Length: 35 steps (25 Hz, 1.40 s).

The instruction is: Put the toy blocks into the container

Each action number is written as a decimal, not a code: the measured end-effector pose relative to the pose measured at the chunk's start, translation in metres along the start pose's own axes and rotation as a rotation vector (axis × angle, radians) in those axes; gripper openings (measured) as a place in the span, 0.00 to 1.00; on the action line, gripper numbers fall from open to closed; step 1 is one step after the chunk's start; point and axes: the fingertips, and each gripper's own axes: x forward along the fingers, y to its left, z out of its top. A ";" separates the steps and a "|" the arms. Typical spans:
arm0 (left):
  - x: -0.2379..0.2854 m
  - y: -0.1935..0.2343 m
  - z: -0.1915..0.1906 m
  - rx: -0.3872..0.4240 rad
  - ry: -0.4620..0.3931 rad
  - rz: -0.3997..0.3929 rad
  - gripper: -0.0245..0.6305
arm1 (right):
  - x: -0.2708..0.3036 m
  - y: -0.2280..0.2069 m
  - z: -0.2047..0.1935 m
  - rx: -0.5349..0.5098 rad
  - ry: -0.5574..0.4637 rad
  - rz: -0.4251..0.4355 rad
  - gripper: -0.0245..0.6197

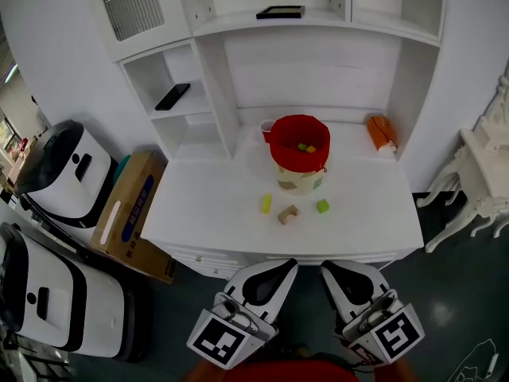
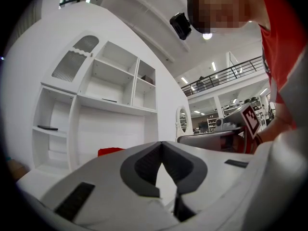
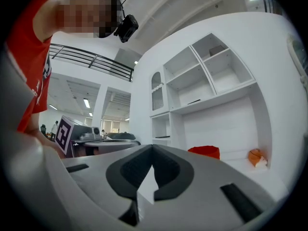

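My left gripper (image 1: pixel 289 266) is shut tight and holds nothing. It sits just off the front edge of the white table (image 1: pixel 207 205). Three small toys lie on the table: a yellow block (image 1: pixel 266 204), a tan block (image 1: pixel 288 215) with an arch cut in it, and a green block (image 1: pixel 322 206). I think they are hard, light and smooth, so I would pinch their flat sides. Behind them stands the soft-looking red container (image 1: pixel 298 159), with a few blocks inside. My right gripper (image 1: pixel 326 267) is shut and empty too.

Three blocks out, container upright.
Yellow block (image 1: pixel 266 204), tan arch block (image 1: pixel 288 214) and green block (image 1: pixel 322 206) lie in a loose row just before the red-lined container (image 1: pixel 290 163). Inside it, seemingly two more blocks (image 1: pixel 307 147), yellow and green.
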 end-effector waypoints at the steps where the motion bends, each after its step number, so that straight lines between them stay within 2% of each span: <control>1: 0.005 0.010 -0.002 0.002 0.002 -0.002 0.05 | 0.009 -0.005 -0.001 -0.001 0.001 -0.006 0.06; 7: 0.031 0.064 -0.011 0.011 0.024 -0.032 0.05 | 0.054 -0.033 -0.005 -0.006 0.019 -0.051 0.06; 14: 0.060 0.118 -0.023 -0.035 0.026 -0.066 0.05 | 0.097 -0.066 -0.025 0.014 0.066 -0.129 0.06; 23: 0.095 0.146 -0.041 -0.066 0.007 -0.085 0.05 | 0.127 -0.112 -0.065 0.019 0.180 -0.226 0.08; 28: 0.109 0.156 -0.058 -0.084 0.027 -0.053 0.05 | 0.133 -0.145 -0.111 0.018 0.311 -0.243 0.14; 33: 0.119 0.164 -0.069 -0.098 0.039 -0.018 0.05 | 0.134 -0.181 -0.187 0.037 0.547 -0.274 0.28; 35: 0.122 0.166 -0.071 -0.097 0.044 -0.007 0.05 | 0.133 -0.194 -0.211 0.027 0.634 -0.291 0.31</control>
